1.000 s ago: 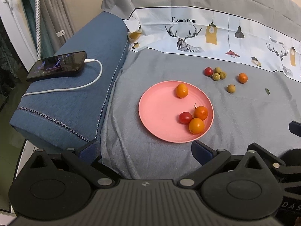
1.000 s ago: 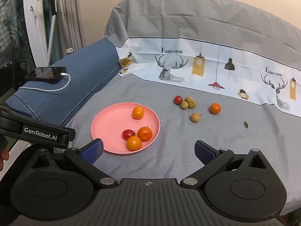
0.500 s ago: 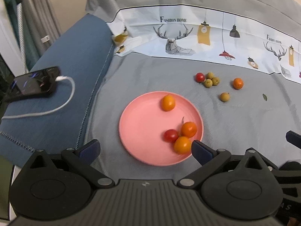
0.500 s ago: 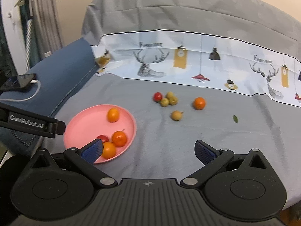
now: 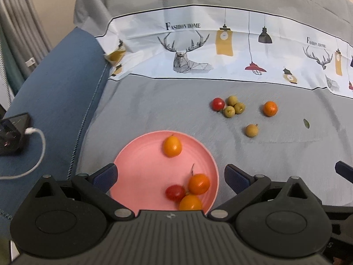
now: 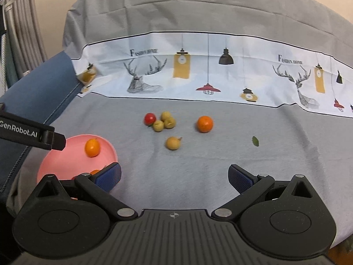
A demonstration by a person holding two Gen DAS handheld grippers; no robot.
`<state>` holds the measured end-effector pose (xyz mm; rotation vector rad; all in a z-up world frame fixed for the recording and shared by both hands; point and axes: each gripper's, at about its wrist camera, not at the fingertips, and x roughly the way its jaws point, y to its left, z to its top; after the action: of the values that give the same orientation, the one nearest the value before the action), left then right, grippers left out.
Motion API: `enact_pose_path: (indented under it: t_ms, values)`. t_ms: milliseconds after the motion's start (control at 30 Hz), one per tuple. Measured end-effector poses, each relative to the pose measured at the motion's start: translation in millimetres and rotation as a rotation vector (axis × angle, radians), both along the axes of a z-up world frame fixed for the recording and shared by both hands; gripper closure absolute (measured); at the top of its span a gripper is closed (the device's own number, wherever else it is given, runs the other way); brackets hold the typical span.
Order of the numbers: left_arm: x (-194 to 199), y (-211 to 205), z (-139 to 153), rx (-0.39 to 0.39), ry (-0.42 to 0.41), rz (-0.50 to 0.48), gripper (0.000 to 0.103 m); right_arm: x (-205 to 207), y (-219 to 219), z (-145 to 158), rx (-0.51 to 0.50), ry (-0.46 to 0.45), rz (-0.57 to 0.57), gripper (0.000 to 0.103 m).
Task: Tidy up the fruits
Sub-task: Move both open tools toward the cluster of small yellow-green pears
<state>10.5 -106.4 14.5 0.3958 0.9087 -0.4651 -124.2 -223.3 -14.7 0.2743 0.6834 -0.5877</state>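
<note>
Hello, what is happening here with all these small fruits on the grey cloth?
A person holds two grippers and is gathering fruit. The round pink plate already holds three orange fruits and one red tomato. Loose on the grey cloth lie a red tomato, three yellow-green fruits, a tan round fruit and an orange fruit. The left gripper and right gripper are both open and empty.

A round pink plastic plate [image 5: 141,154] carries three orange fruits and one red cherry tomato [image 5: 175,192]. On the plain grey bedsheet [image 6: 198,176], four dull yellow-green round fruits [image 6: 167,122] cluster by another red tomato [image 6: 150,118]. The sheet's white printed band [image 6: 198,70] shows black deer heads, mustard and red lamps.
</note>
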Motion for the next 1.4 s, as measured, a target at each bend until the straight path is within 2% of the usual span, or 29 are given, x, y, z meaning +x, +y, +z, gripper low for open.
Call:
enact_pose_path:
  t_ms: [433, 833, 1100, 1400]
  values:
    - [33.8, -60.1, -18.9, 0.018, 0.014, -0.035, 0.0, 16.7, -48.0, -20.2, -0.014, -0.003, -0.053, 0.001]
    - [69.0, -105.4, -51.7, 0.055, 0.06, -0.041, 0.0, 41.9, -89.9, -55.5, -0.028, 0.032, -0.075, 0.001]
    - [79.4, -132.3, -71.3, 0.071, 0.082, -0.058, 0.0, 55.3, -110.9, -69.1, -0.033, 0.031, -0.087, 0.001]
    - [92.9, -157.3, -105.2, 0.115, 0.135, -0.09, 0.0, 76.4, -123.4, -85.8, -0.049, 0.032, -0.041, 0.001]
